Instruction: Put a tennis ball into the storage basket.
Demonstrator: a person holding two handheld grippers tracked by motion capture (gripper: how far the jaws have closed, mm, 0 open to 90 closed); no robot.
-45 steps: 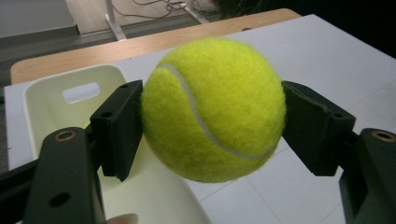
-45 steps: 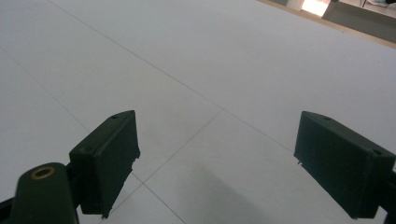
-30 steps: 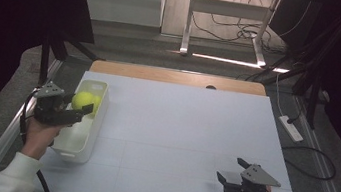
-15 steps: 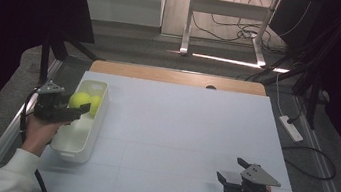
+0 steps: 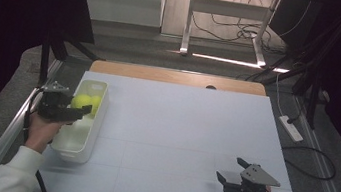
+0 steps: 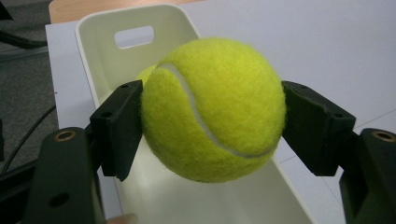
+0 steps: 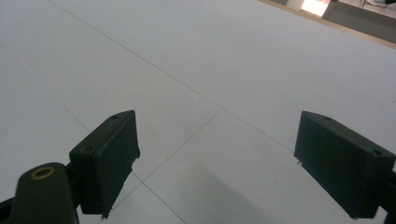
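At frame left, the left tongs [image 5: 87, 109] clench a ball [image 6: 212, 108] over the bin [image 5: 81, 148], likely for dropping; right tongs [image 5: 229, 170] gape idle.

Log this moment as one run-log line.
left hand-held gripper: shut on tennis ball, over white bin | second ball: in bin | right hand-held gripper: open, empty, over table

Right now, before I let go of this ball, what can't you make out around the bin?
- Second tennis ball: in the left gripper view it sits behind the held tennis ball, leaving a sliver.
- White bin: its near end is cut off by the bottom edge of the left gripper view; in the high view the left gripper covers part of the floor.
- Whether the held ball touches the other: cannot tell.
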